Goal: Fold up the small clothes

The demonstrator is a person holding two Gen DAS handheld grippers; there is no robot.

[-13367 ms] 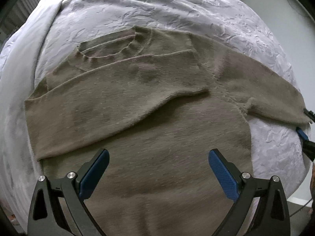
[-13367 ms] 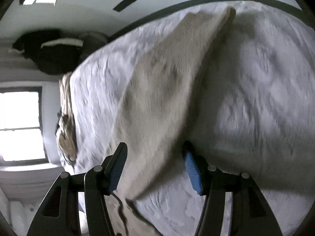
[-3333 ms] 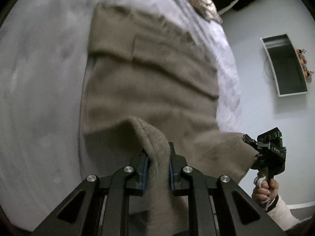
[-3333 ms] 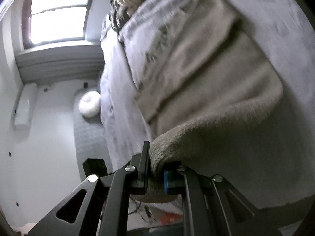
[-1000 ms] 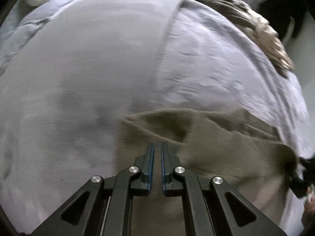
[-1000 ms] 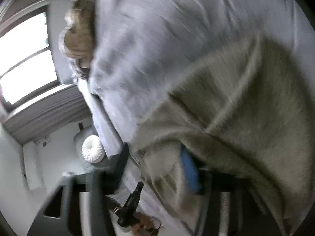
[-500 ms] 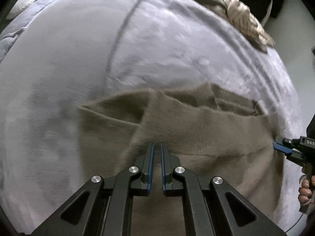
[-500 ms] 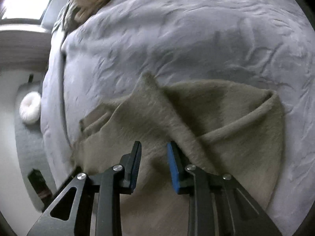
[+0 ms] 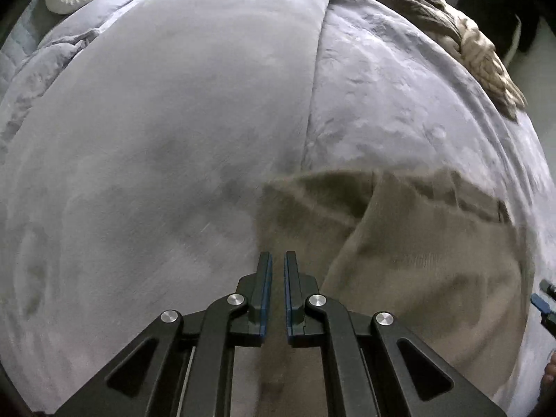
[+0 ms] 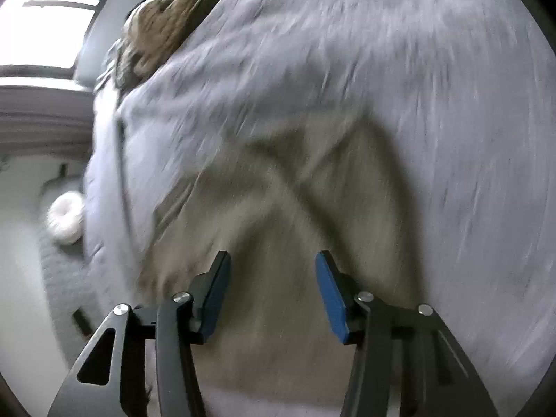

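Folded taupe sweater point(image 9: 410, 264) lying lower right of frame on the grey bed point(image 9: 173, 139), directly beneath both grippers: left gripper point(image 9: 275, 267) fingers nearly together, gripping nothing, right gripper point(image 10: 272, 278) fingers apart above it.

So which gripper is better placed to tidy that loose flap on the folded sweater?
Probably the right gripper: it is open over the sweater. The left gripper is nearly shut at the sweater's left edge.
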